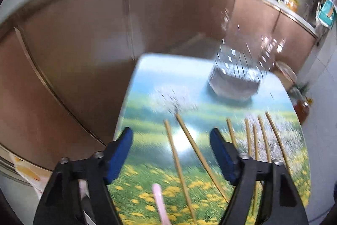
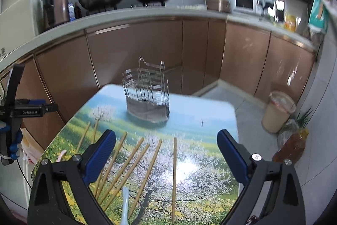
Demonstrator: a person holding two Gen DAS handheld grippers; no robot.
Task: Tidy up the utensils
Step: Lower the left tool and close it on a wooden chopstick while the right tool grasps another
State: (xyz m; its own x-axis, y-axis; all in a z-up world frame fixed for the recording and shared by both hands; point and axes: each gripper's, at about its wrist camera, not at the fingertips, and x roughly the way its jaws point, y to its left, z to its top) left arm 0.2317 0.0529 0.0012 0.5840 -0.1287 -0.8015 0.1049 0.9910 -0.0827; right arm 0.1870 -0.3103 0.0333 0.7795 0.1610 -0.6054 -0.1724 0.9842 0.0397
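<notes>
Several bamboo chopsticks lie spread on a small table with a flower-meadow print; they also show in the blurred left wrist view. A wire utensil holder stands upright at the table's far end, also seen in the left wrist view. A pink spoon handle lies near the front left, a white spoon near the front. My left gripper is open and empty above the chopsticks. My right gripper is open and empty above the chopsticks. The left gripper's body shows at the right wrist view's left edge.
Brown kitchen cabinets with a counter, woks and a microwave stand behind the table. A lidded bucket and an oil bottle stand on the floor to the right. The table's left edge drops off toward the cabinets.
</notes>
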